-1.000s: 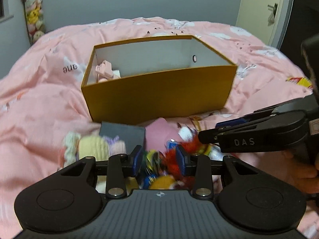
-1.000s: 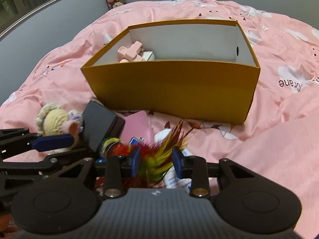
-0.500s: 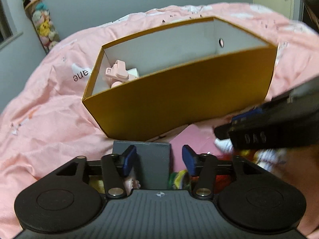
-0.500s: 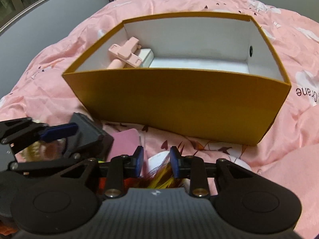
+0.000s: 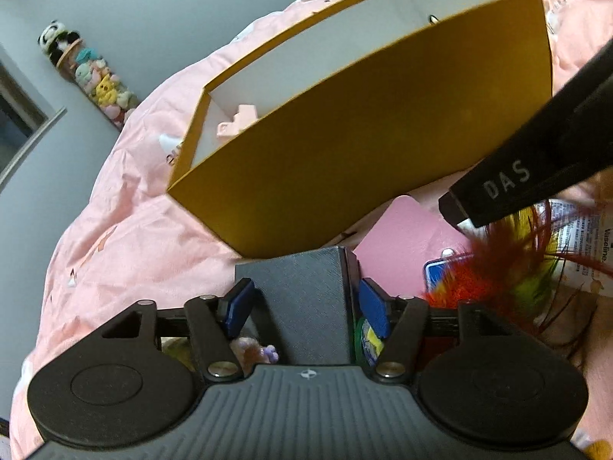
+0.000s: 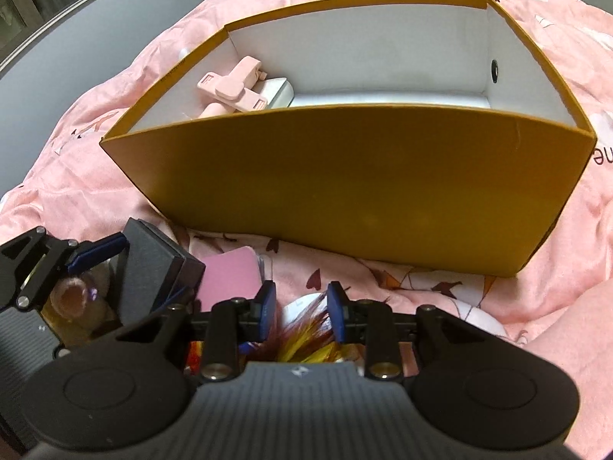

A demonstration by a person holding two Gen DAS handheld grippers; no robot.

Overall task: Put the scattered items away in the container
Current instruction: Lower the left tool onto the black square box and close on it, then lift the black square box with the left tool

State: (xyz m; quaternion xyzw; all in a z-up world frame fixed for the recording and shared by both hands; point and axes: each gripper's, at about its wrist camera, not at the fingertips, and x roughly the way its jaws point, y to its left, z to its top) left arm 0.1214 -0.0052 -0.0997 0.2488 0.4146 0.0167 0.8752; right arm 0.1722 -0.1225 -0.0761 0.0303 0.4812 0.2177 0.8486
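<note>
The mustard-yellow container box [image 6: 345, 191] stands on the pink duvet, with a pink clip [image 6: 233, 84] and a white item [image 6: 277, 92] inside at its left end. In front of it lies a pile of items. My left gripper [image 5: 304, 306] straddles a tilted dark grey box [image 5: 310, 306]; its jaws are closing, with the blue pads close beside the box's sides. My right gripper [image 6: 301, 308] hovers over a red, yellow and green feather toy [image 5: 494, 268]. Its pads stand apart with loose feather tips [image 6: 306, 329] between them.
A pink card [image 6: 230, 280] lies between the two grippers. A Vaseline tube [image 5: 586, 249] lies at the right and a knitted plush [image 6: 76, 299] under the grey box. The duvet [image 5: 126, 237] bulges around the container. Plush toys [image 5: 95, 80] hang on the grey wall.
Both grippers have come down and closer to the container's front wall. The left has swung off the feather toy, opened wider and settled around the grey box. The right has narrowed slightly over the feathers.
</note>
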